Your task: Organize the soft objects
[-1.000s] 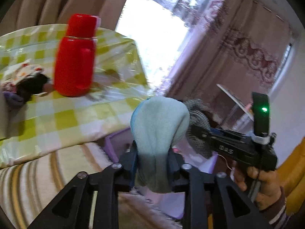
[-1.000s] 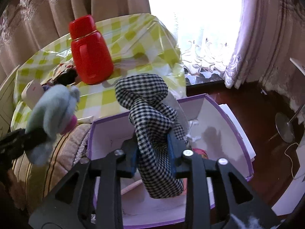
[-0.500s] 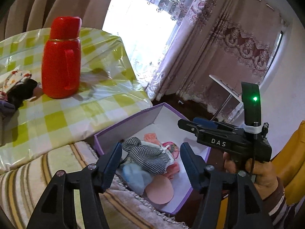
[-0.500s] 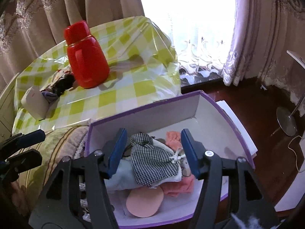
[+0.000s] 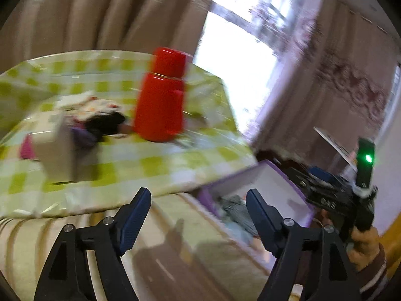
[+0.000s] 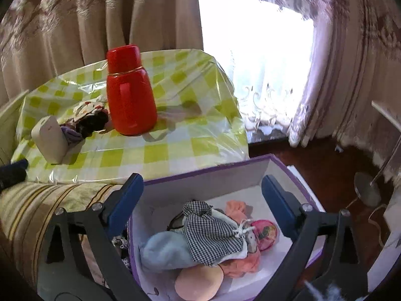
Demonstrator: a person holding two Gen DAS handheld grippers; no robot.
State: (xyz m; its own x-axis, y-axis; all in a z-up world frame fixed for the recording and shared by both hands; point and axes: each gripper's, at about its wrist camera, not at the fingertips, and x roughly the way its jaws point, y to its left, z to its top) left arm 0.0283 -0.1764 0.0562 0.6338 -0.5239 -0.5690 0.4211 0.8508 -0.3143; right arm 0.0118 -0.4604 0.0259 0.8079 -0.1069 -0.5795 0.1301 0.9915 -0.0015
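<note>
A purple-edged white box holds a black-and-white checked cloth, a light blue soft piece, peach-pink cloth and a round pink pad. My right gripper is open and empty above the box. My left gripper is open and empty over the striped cushion; that view is blurred. The box also shows there. A heap of small cloths lies on the checked table by the red flask.
A white box-like object stands on the green checked tablecloth. Curtains and a bright window lie behind. Dark wooden floor and a lamp base are on the right. The right gripper's body and hand show in the left view.
Both grippers let go of their cloths, which now lie in the box, and stand open. The left gripper has swung left towards the table; the right has drawn back slightly.
</note>
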